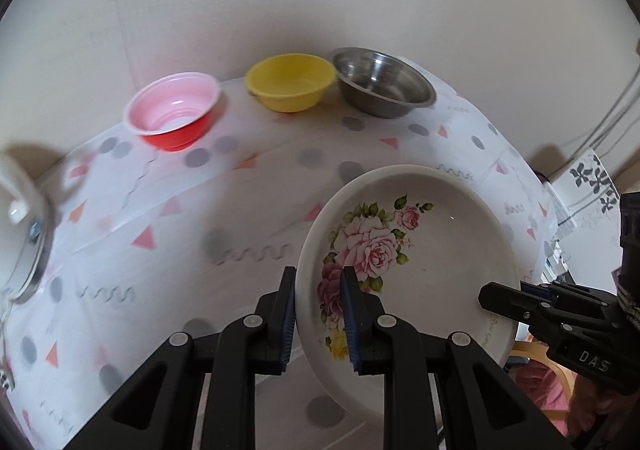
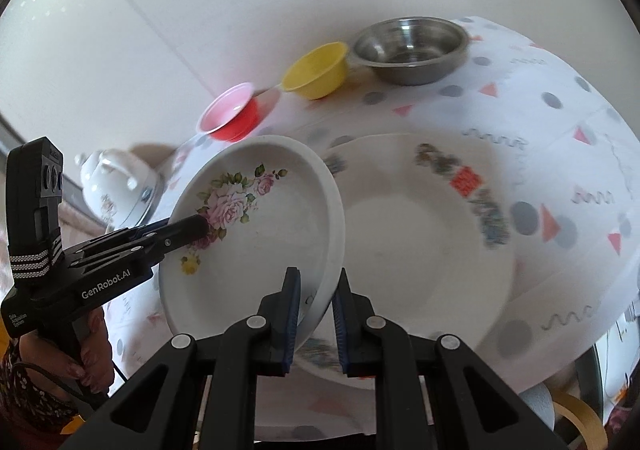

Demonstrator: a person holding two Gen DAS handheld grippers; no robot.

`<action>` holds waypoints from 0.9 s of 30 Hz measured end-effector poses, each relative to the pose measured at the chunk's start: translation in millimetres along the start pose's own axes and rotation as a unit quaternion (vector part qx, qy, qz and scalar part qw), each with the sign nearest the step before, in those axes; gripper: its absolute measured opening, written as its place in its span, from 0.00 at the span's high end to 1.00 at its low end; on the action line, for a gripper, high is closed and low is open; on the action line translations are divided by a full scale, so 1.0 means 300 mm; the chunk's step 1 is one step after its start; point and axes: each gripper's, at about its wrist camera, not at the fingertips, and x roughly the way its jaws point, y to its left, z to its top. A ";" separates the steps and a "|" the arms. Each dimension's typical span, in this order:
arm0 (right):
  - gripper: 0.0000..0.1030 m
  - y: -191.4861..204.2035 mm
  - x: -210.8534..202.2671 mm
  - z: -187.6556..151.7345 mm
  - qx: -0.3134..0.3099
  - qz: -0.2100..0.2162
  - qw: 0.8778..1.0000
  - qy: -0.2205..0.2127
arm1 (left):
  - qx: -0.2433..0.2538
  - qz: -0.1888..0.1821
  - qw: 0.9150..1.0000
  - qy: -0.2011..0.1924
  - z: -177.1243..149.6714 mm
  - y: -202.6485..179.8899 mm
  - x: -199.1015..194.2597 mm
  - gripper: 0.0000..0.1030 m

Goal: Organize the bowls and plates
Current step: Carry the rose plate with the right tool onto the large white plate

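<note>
Left wrist view: the left gripper (image 1: 318,320) clamps the rose plate's (image 1: 424,250) near rim at lower centre; three bowls (image 1: 290,83) line the bench's (image 1: 248,217) far edge.

Right wrist view: the right gripper (image 2: 316,324) clamps the opposite rim, beside a larger plate (image 2: 420,230) at centre right. Stacking looks not yet done.

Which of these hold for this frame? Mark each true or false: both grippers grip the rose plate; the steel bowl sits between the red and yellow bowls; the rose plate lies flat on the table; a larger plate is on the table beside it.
1. Both the left gripper and the right gripper clamp the rim of the rose plate: true.
2. The steel bowl sits between the red bowl and the yellow bowl: false; the yellow bowl is in the middle.
3. The rose plate lies flat: false; it is tilted, held up.
4. A larger plate rests on the table: true.
</note>
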 end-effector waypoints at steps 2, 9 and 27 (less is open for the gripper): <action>0.85 -0.035 -0.006 0.003 0.012 -0.005 1.000 -0.001 | 0.007 -0.005 1.000 0.006 0.014 -0.023 0.023 0.79; 0.85 -0.123 -0.004 0.001 0.046 -0.021 0.999 0.002 | 0.029 -0.016 0.999 0.033 0.039 -0.099 0.108 0.79; 0.85 -0.252 0.030 0.017 0.095 -0.028 0.995 0.021 | 0.041 0.000 0.997 0.065 0.033 -0.168 0.202 0.79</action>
